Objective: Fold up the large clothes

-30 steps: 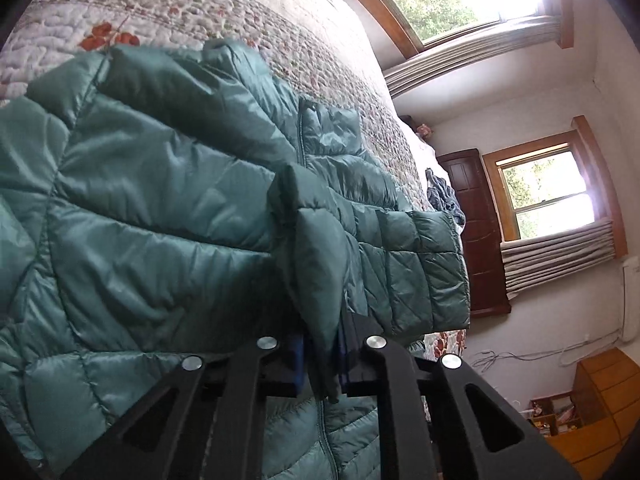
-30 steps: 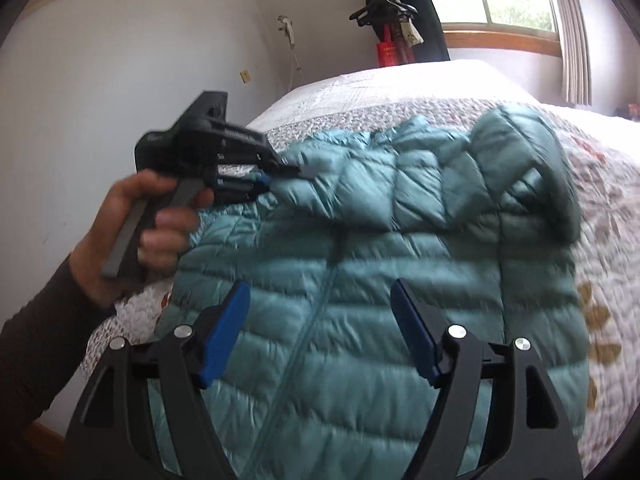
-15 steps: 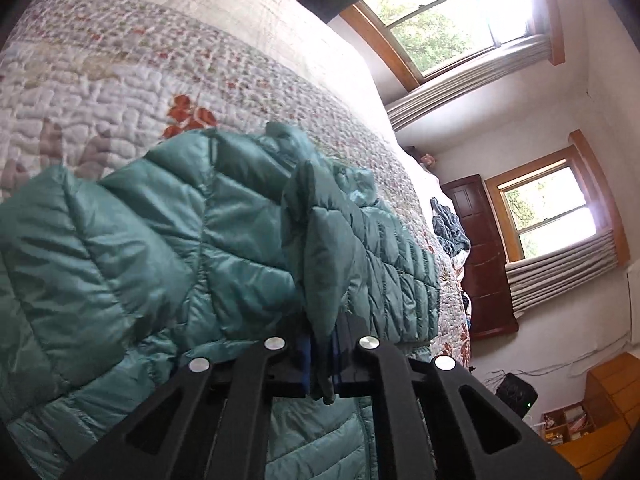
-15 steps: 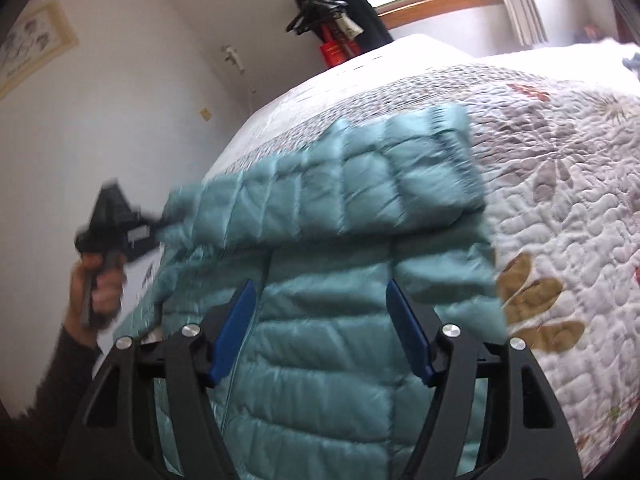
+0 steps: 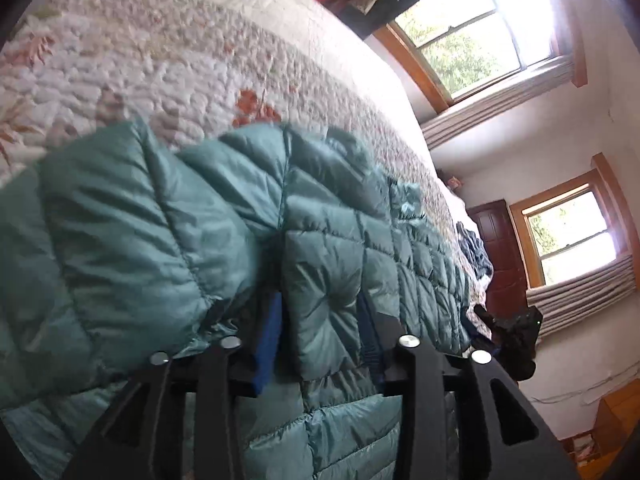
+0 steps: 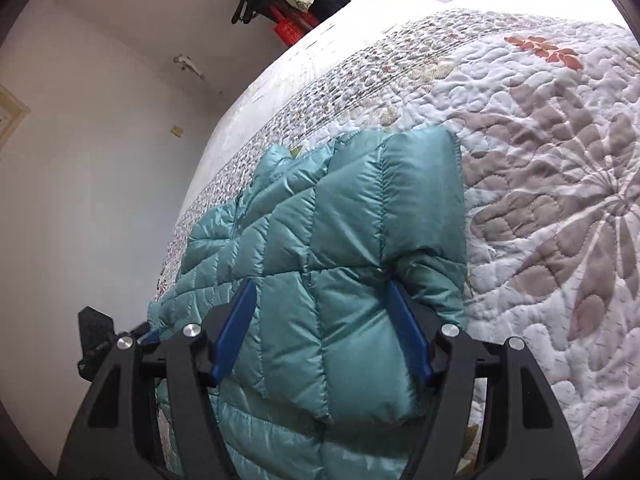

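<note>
So the left gripper [image 5: 320, 336] has its blue-padded jaws spread now, with a puffy fold of the teal quilted down jacket [image 5: 168, 248] bulging up between them, touching the pads but not squeezed flat. A second ago those jaws were pinched tight on a thin ridge of that same fabric, so they've let go and widened. The right gripper [image 6: 320, 328] has its jaws spread wide too, one on either side of a folded-over section of the jacket [image 6: 352, 240]; can't really tell if the pads are pressing in or just sitting alongside. Before, it was hanging above the jacket's front with nothing between the jaws.

Room-wise: in the right wrist view the jacket's folded edge sits near the left side of the bed, and there's loads of bare white floral quilted bedspread [image 6: 552, 208] stretching off to the right and beyond the fold. The left gripper shows up at the lower left of that view, just beside the jacket's edge.

The jacket itself lies on the bed, shiny, with stitched baffles, and now looks like a narrower bundle with a part doubled over on top. Earlier it was spread much wider with the zip front showing. In the left view, more bedspread [image 5: 168, 60] shows past the jacket than before.
</note>
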`<state>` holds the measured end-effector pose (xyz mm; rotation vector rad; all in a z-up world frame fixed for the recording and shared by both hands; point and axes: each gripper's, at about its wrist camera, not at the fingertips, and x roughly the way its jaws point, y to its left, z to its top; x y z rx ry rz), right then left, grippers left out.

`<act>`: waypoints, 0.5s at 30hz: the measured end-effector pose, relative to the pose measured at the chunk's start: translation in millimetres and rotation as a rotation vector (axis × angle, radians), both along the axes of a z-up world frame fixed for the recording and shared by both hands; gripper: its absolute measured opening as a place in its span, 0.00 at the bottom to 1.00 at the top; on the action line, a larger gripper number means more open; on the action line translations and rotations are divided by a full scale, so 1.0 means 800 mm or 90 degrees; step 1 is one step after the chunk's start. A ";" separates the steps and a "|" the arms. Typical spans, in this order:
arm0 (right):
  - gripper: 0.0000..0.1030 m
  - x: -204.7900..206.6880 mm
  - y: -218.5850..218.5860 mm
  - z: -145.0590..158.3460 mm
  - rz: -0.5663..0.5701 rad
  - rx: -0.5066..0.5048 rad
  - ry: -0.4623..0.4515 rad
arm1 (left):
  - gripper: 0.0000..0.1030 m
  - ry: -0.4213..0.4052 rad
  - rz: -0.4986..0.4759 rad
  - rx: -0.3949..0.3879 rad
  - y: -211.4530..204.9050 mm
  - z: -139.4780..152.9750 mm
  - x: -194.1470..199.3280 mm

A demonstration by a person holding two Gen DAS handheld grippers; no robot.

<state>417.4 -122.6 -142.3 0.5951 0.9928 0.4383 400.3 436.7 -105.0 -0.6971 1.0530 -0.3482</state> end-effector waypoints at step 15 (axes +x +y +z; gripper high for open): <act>0.68 -0.021 0.046 0.008 0.050 -0.043 -0.009 | 0.52 0.018 -0.031 -0.037 -0.034 -0.026 0.017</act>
